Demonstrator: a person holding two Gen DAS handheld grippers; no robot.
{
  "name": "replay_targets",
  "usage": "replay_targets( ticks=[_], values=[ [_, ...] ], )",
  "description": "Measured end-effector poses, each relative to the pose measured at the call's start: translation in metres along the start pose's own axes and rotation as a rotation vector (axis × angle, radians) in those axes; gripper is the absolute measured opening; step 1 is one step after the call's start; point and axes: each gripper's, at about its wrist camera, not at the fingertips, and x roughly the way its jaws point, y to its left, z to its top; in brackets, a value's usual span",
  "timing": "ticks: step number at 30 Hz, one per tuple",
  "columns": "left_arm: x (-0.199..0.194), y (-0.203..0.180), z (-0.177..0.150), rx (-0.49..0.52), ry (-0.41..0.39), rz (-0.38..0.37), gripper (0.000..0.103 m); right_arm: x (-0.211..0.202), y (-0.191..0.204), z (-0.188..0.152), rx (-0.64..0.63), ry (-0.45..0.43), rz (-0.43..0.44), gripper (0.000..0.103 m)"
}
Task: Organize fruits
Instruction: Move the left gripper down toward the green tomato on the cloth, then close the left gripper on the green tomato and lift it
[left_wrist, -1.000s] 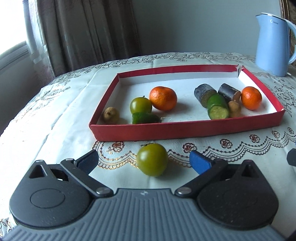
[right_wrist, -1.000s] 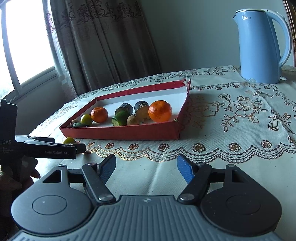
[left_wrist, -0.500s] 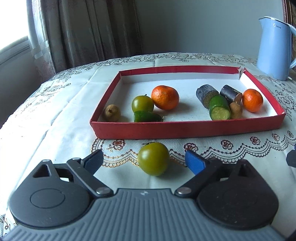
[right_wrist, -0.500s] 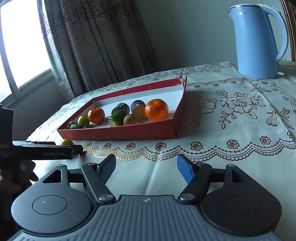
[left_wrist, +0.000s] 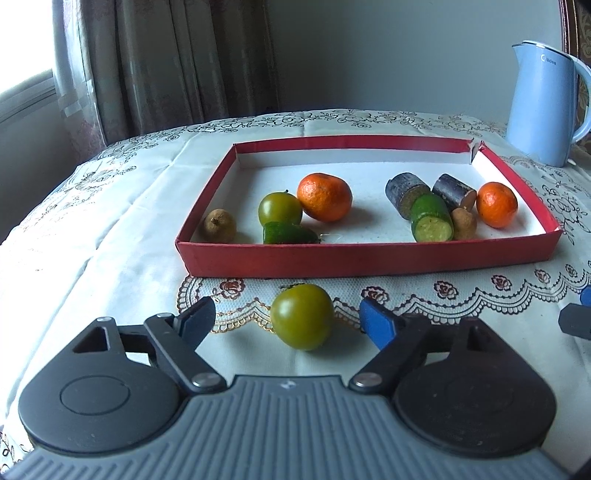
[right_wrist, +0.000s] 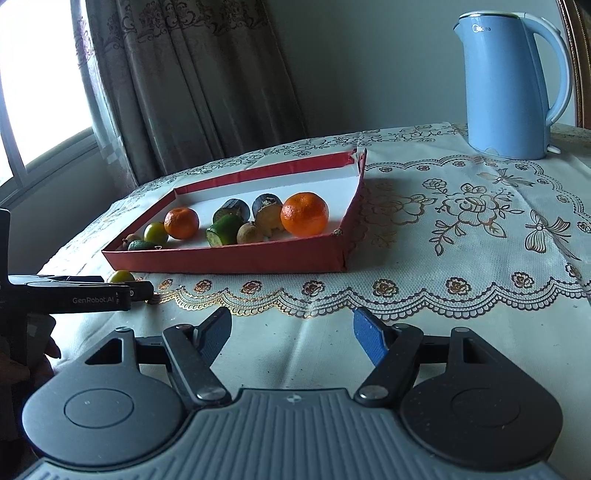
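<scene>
**One green fruit left outside the tray**

Most of the sorting looks done. The red tray (left_wrist: 369, 254) on the counter (left_wrist: 110, 236) already holds two oranges, a green fruit, two cucumber pieces, two dark cut cylinders and two small brown fruits. I judge that only the loose green fruit (left_wrist: 302, 316) remains: it lies on the cloth just in front of the tray's near wall, outside it.

The left tool (left_wrist: 286, 319) is at that fruit. Its jaws have just been closing, with the fruit between them, but gaps show on both sides, so the pads do not yet press on it. The right tool (right_wrist: 291, 330) stands apart over bare cloth, well to the side, with nothing between its jaws.

The fruit is nearly round, so it has no real long axis. Its stem end points up and away, toward the tray. A round fruit may roll if one pad meets it first. What is left, as I read it: finish the grip, lift over the near wall, and set the fruit down, perhaps beside the green one already inside.
</scene>
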Motion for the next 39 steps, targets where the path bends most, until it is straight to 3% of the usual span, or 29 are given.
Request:
replay_targets(
  ticks=[7,14,19,21,25,30,39],
  values=[
    [0.000,0.001,0.000,-0.005,-0.001,-0.016,0.078,0.003,0.007,0.001,-0.040,0.017,-0.027,0.075],
    [-0.002,0.000,-0.001,0.001,-0.010,-0.023,0.067,0.008,0.020,0.000,-0.114,0.039,-0.110,0.075],
    [-0.002,0.001,-0.001,0.000,-0.010,-0.034,0.065,0.013,0.030,-0.002,-0.177,0.059,-0.156,0.076],
    [-0.002,0.002,-0.001,-0.003,-0.010,-0.041,0.063,0.014,0.031,-0.002,-0.180,0.065,-0.175,0.085],
    [-0.002,0.002,-0.001,-0.001,-0.013,-0.056,0.058,0.016,0.031,-0.002,-0.182,0.073,-0.205,0.089],
    [-0.004,0.000,-0.002,0.005,-0.022,-0.068,0.040,0.018,0.032,-0.001,-0.187,0.078,-0.231,0.097],
    [-0.006,-0.001,-0.003,0.015,-0.030,-0.059,0.032,0.020,0.028,0.001,-0.165,0.090,-0.232,0.100]
  ],
)
